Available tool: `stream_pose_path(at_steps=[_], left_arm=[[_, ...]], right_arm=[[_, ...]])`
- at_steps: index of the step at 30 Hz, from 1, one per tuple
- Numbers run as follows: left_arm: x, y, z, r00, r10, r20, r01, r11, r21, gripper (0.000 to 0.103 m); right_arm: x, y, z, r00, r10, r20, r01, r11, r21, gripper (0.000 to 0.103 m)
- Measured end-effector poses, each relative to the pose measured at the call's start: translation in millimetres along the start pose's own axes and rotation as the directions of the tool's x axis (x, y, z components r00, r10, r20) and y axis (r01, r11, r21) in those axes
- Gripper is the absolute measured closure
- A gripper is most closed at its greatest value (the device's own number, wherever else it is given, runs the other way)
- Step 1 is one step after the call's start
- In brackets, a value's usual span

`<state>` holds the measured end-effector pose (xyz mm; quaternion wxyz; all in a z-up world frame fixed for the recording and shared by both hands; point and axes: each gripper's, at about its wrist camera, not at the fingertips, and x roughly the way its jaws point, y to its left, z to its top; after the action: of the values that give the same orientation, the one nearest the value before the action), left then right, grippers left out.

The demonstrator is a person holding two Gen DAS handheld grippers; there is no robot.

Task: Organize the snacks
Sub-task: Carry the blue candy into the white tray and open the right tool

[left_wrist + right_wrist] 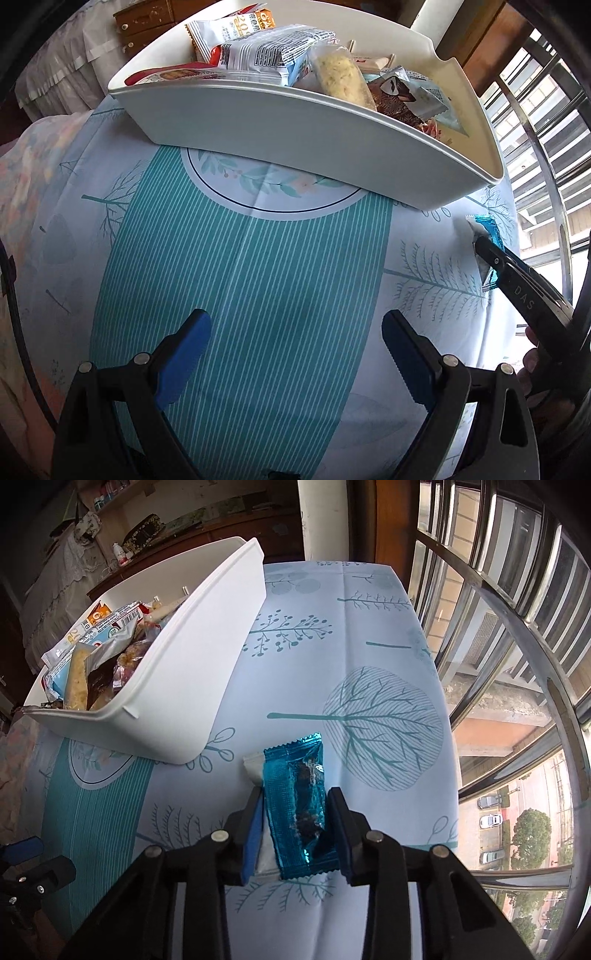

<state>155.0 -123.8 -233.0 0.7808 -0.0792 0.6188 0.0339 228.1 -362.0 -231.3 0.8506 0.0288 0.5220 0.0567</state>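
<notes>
A white bin stands on the table, filled with several wrapped snacks. It also shows in the right wrist view at the left. My right gripper is shut on a blue foil snack packet with a white packet edge beside it, low over the tablecloth. In the left wrist view the right gripper and the blue packet show at the far right, near the bin's right end. My left gripper is open and empty above the teal striped cloth.
The table has a light blue cloth with tree prints. A window with metal bars runs along the table's right side. A wooden dresser and a bed with a lace cover lie beyond the bin.
</notes>
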Motion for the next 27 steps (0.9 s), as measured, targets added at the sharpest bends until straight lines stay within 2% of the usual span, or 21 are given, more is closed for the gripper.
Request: stream_pose_path(at_steps=[7,15,27], left_arm=[[1.3,2.7,-2.9,1.0,0.01,-0.003,-0.01,1.0,0.0,0.01],[0.3,15.4,-9.5,1.0,0.003,0.001,-0.003,1.0,-0.011,0.01],[-0.1,26.1,-16.5,1.0,-0.001,0.005,0.001,1.0,-0.015,0.01]], right_arm=[[-18.4,4.2,7.2,0.998,-0.009,0.065,0.009,1.0,-0.002,0.07],[-46.7,5.7,28.6,0.977,-0.039,0.208,0.034,0.999,0.029,0.07],[-64.3,44.6,58.2,0.941,0.055,0.334,-0.036,0.997,-0.064,0.07]])
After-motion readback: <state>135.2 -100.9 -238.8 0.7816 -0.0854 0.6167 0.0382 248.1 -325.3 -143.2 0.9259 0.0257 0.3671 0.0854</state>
